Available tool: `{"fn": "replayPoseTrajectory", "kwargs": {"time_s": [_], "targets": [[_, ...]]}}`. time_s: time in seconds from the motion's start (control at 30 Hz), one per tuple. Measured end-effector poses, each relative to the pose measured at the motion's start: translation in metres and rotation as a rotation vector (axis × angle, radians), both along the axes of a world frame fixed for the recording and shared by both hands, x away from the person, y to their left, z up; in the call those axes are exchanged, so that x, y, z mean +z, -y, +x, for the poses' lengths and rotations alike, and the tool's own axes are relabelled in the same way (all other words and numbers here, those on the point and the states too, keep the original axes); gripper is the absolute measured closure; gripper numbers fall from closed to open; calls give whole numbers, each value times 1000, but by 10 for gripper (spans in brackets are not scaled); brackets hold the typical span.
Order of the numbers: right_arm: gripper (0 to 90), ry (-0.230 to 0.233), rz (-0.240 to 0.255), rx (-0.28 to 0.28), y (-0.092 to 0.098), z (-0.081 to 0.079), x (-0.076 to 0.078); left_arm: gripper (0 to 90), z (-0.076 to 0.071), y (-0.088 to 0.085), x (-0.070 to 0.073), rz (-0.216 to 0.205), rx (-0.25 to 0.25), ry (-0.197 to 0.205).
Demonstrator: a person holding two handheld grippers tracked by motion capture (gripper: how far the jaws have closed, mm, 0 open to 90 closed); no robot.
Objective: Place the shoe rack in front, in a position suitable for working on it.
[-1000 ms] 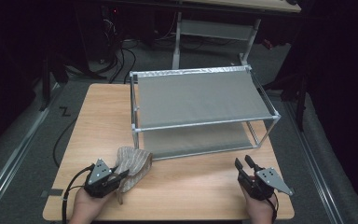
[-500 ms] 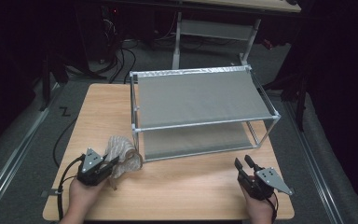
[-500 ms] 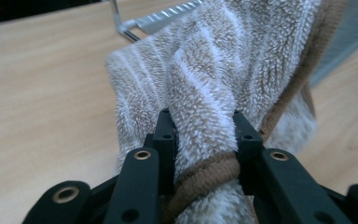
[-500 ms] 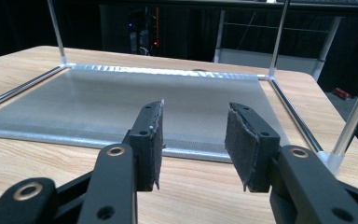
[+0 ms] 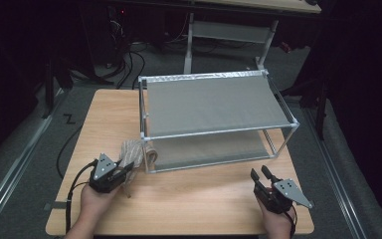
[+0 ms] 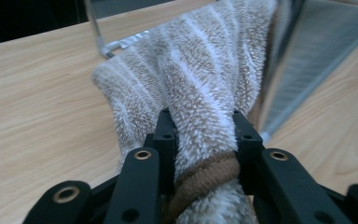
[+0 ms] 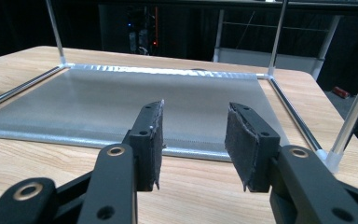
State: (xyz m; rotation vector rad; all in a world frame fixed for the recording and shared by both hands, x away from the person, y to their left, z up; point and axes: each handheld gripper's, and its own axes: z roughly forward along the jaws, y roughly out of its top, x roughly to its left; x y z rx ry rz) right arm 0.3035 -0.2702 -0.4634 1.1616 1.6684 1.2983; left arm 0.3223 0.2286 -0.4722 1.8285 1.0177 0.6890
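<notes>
A fluffy beige slipper (image 5: 131, 151) with pale stripes and a brown trim hangs from my left gripper (image 5: 128, 170), just in front of the rack's front left post. In the left gripper view the jaws of my left gripper (image 6: 200, 128) press on the slipper (image 6: 191, 79) near its brown edge, and the slipper's far end points toward the rack. My right gripper (image 5: 260, 174) rests low at the table's near right, open with nothing between its pads (image 7: 151, 140). It faces the rack's lower shelf (image 7: 121, 107).
A two-level metal rack (image 5: 219, 130) with grey mesh shelves stands on the wooden table (image 5: 199, 199), at its middle and far side. Bare wood lies between the two hands. Cables and another table frame (image 5: 229, 30) sit on the dark floor beyond.
My left gripper has carried the slipper up and away from the person, closer to the rack's front left post. The right gripper has stayed put.
</notes>
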Motion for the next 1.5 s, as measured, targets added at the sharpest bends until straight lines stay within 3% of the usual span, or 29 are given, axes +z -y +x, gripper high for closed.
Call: {"fn": "replayPoseTrajectory", "kwargs": {"time_s": [0.17, 0.4, 0.6, 0.7, 0.77, 0.97, 1.03, 1.13, 1.27, 1.37, 1.5], "targets": [[568, -2, 1, 3, -1, 0, 0, 696, -16, 6, 6, -39, -49, 22], [568, -4, 0, 5, -3, 0, -1, 695, -43, 28, 6, -58, -148, 39], [568, -8, 1, 8, -3, 0, -1, 695, -58, 33, 31, -124, -154, 146], [568, -11, 1, 8, -4, 1, -2, 694, -64, 32, 39, -128, -160, 178], [568, -13, 3, 9, -4, 1, -2, 693, -64, 31, 37, -106, -166, 173], [568, -11, 1, 11, -4, 1, -1, 690, -61, 28, 10, -29, -165, 69], [568, -12, 2, 10, -4, 1, -1, 687, -58, 26, 0, -1, -148, 24], [568, -8, 5, 11, -4, 0, -1, 684, -52, 16, -11, 35, -80, -24], [566, -8, 4, 14, -4, 0, -1, 679, -45, -4, -15, 32, 34, -44], [566, -6, 4, 13, -4, 0, -1, 669, -41, -21, -17, 66, 124, -46], [565, -4, 5, 13, -4, 0, 0, 652, -39, -37, -22, 31, 175, -84]]}}
